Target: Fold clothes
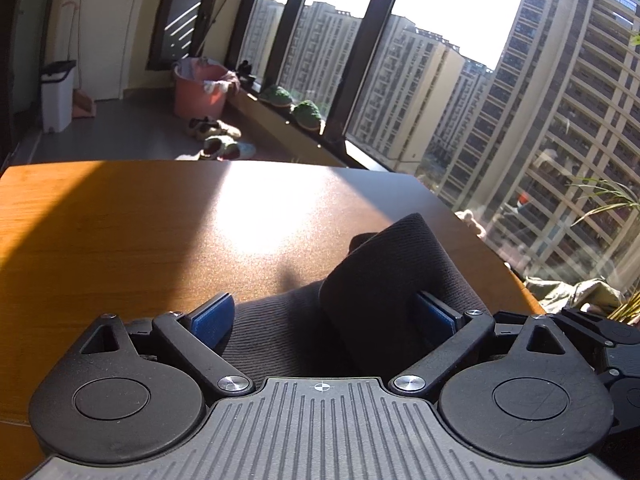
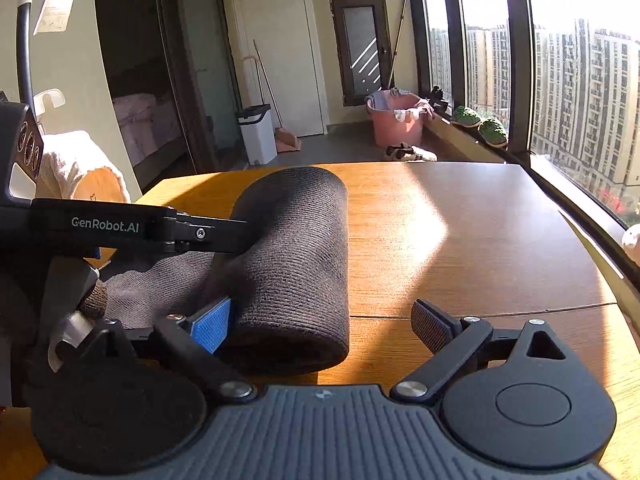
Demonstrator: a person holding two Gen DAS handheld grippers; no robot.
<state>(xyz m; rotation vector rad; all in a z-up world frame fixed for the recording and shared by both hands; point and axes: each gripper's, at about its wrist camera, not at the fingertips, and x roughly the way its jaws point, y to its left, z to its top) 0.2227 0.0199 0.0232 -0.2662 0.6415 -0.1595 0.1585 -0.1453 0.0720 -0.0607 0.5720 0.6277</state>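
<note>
Left wrist view: the left gripper has its blue-padded fingers spread apart, with the dark grey ribbed knit garment lying between them on the orange-brown wooden table. A fold of the garment rises in a hump close against the right-hand finger; I cannot tell whether either pad presses on it. Beyond the table's far edge stands a pink plastic tub.

Right wrist view: the right gripper is open, its fingers well apart. The garment lies on the table as a thick roll, touching the blue pad on that gripper's left finger. The left gripper's black arm reaches into the roll from the table's left side.
</note>
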